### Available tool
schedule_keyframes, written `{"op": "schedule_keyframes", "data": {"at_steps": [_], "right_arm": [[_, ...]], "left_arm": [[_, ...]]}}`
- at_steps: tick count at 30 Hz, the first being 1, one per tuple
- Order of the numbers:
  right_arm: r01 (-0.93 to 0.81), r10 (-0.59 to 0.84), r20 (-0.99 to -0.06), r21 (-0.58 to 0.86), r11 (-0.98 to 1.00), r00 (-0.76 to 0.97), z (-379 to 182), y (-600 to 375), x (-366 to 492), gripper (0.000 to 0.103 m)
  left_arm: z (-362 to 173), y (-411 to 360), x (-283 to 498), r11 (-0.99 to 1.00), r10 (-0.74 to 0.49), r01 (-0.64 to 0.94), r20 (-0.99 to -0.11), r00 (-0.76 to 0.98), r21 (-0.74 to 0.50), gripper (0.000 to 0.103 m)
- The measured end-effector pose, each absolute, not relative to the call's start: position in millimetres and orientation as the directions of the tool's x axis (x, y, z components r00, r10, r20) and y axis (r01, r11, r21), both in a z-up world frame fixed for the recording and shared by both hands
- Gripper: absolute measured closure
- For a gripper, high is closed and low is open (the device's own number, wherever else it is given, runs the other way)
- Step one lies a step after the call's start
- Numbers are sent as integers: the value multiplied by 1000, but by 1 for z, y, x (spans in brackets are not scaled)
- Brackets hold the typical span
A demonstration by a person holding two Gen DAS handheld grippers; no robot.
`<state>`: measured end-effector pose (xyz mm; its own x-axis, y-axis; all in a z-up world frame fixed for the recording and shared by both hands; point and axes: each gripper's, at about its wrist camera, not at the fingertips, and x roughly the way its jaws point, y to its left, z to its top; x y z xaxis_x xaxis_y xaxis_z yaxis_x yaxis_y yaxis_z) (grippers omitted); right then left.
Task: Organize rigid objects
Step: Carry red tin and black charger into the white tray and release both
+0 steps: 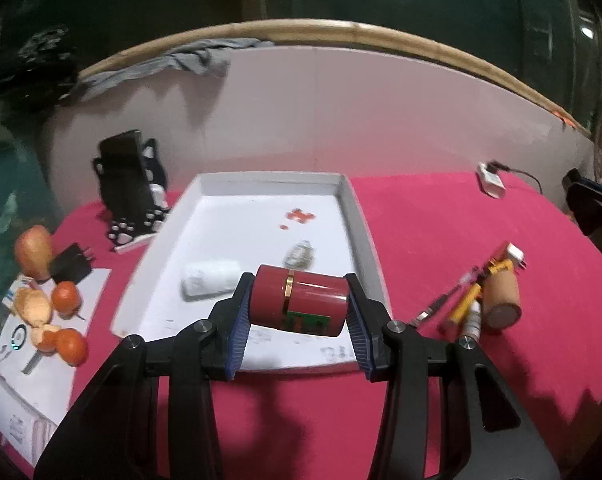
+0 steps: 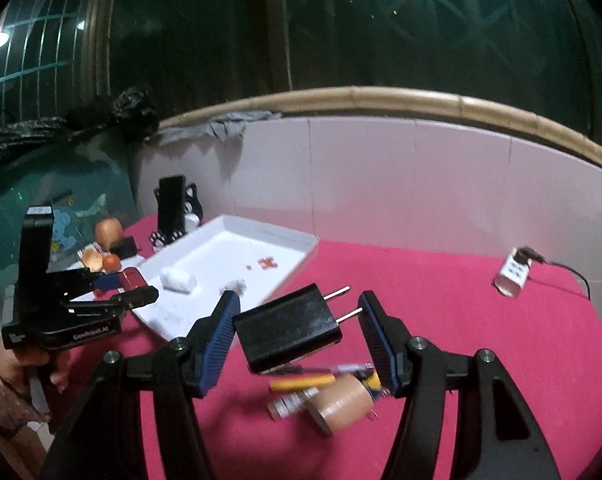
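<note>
A red cylindrical jar [image 1: 301, 304] with a gold band lies sideways between the blue pads of my left gripper [image 1: 299, 284], which is shut on it. The jar hangs above the near edge of the white tray [image 1: 241, 224]. In the right wrist view my right gripper [image 2: 299, 300] is shut on a black charger plug [image 2: 289, 328], tilted, its two prongs toward the right pad, lifted above the red cloth. The left gripper [image 2: 117, 284] with the red jar [image 2: 133, 278] shows at the left there, beside the tray [image 2: 301, 248].
In the tray lie a white roll [image 1: 211, 280], a small crumpled item [image 1: 299, 256] and red bits. On the red cloth at right are a tan tape roll [image 1: 501, 300], pens, a small bottle and a white power strip [image 1: 491, 180]. A phone stand [image 1: 129, 184], fruit [image 1: 67, 296] and another black charger [image 1: 71, 266] sit left.
</note>
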<state>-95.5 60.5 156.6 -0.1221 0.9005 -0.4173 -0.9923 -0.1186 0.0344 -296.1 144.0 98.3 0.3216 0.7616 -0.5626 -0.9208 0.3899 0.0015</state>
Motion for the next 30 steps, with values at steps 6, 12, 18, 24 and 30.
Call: {"op": "schedule_keyframes", "data": {"at_steps": [6, 12, 18, 24, 30], "right_arm": [[-989, 905, -400, 39, -141, -145, 169, 80, -113, 42], [-982, 898, -398, 57, -178, -186, 177, 106, -134, 42], [-978, 888, -412, 45, -205, -205, 179, 130, -157, 42], [-978, 862, -463, 53, -204, -205, 169, 169, -174, 42], [-979, 818, -540, 67, -195, -199, 142, 207, -189, 42]], "left_arm": [[105, 156, -316, 336, 789, -942, -548, 278, 7, 60], [112, 172, -326, 300, 810, -953, -536, 240, 27, 60], [114, 198, -339, 265, 806, -964, -550, 220, 2, 60], [120, 251, -347, 243, 780, -969, -585, 220, -40, 60], [107, 308, -338, 234, 731, -971, -650, 208, -47, 60]]}}
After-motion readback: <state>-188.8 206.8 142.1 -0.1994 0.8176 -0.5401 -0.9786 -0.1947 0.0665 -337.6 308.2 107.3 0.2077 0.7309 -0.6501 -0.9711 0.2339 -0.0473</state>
